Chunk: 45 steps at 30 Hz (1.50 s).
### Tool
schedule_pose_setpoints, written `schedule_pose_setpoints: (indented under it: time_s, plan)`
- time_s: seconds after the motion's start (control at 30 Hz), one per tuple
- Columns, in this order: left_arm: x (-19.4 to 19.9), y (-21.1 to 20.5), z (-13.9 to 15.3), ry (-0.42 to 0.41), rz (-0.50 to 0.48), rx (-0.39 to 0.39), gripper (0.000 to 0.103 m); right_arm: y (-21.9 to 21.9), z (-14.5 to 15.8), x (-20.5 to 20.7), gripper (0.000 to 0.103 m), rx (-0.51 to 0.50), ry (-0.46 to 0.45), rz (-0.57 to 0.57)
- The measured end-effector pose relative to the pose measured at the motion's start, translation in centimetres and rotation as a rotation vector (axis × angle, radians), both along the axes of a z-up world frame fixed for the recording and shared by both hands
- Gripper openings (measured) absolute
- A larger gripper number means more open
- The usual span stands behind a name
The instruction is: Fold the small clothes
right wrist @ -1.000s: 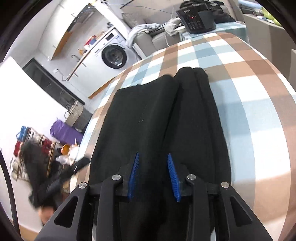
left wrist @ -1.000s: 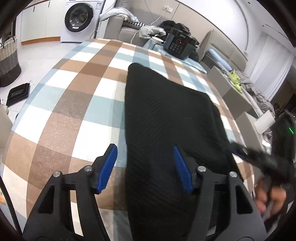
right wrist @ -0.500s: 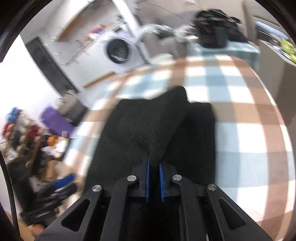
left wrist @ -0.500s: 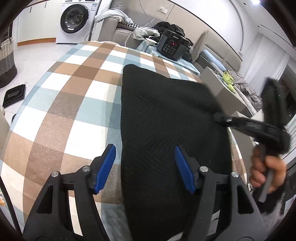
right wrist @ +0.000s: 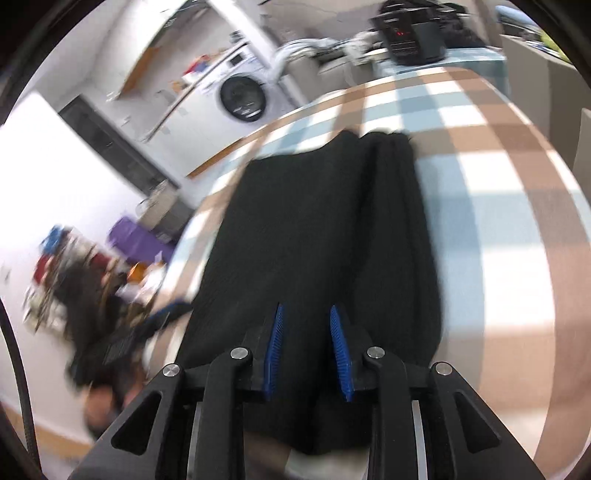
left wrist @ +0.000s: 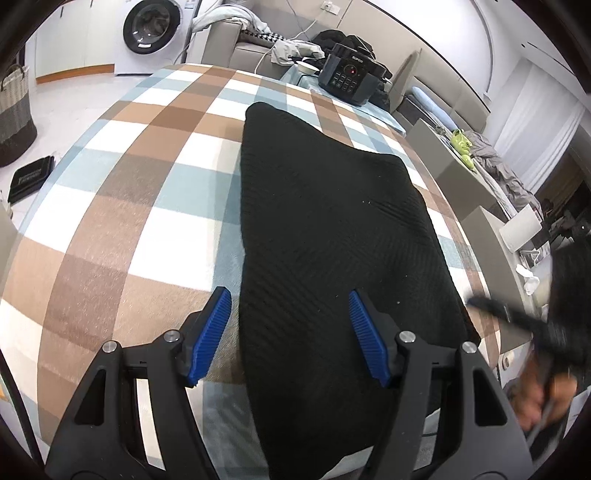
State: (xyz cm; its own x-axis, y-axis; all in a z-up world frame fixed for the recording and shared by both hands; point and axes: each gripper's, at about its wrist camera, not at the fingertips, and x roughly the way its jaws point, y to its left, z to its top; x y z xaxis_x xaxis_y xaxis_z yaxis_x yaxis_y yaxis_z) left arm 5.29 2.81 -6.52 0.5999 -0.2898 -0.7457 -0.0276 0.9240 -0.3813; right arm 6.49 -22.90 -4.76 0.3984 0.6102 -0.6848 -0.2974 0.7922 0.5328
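Since half a second before, the right gripper [right wrist: 304,347] had let go and its jaws stood a little apart again, with nothing pinched. The bench [left wrist: 122,206] wore a checked cloth of brown, blue and white. On it lay the black knit top [left wrist: 332,236], folded into a long strip. The left gripper [left wrist: 290,332] hung over its near end with jaws spread wide. Next, I think, both should grab that end and fold it over. A washing machine [left wrist: 153,29] stood behind.
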Motion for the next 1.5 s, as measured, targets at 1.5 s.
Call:
schedule_pose_setpoints:
  time_s: [1.5]
  plan:
    - [-7.5,0.0,-0.9,0.041,0.015,0.002,0.064,0.1,-0.4,-4.1,0.005,-0.043,-0.114,-0.026]
